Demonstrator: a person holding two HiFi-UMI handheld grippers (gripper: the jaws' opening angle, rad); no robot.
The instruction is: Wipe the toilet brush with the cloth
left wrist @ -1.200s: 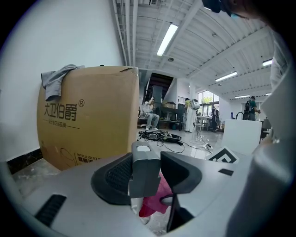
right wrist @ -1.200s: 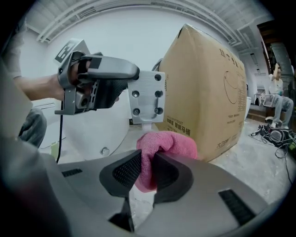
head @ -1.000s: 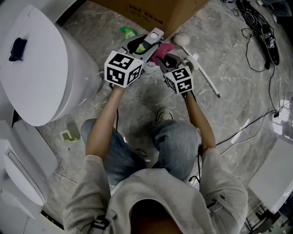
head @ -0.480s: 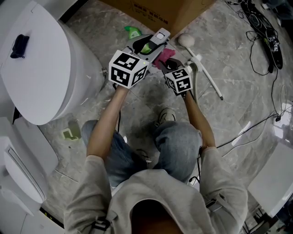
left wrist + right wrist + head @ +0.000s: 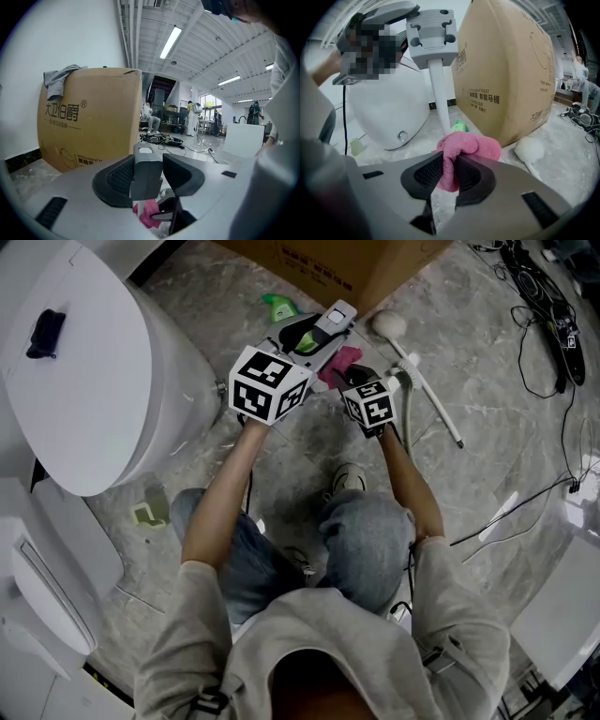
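Marble-patterned floor (image 5: 487,427) lay below, between a white ceramic toilet (image 5: 94,381) and a brown cardboard box (image 5: 347,263). The left gripper (image 5: 154,176) was clamped on the grey block end of the white-shafted toilet brush (image 5: 437,75), held in the air. The right gripper (image 5: 449,176) pinched a pink terry cloth (image 5: 466,145), seemingly against the shaft. A hard sideways wipe could twist the brush in its one-ended hold, or snag the cloth loose.
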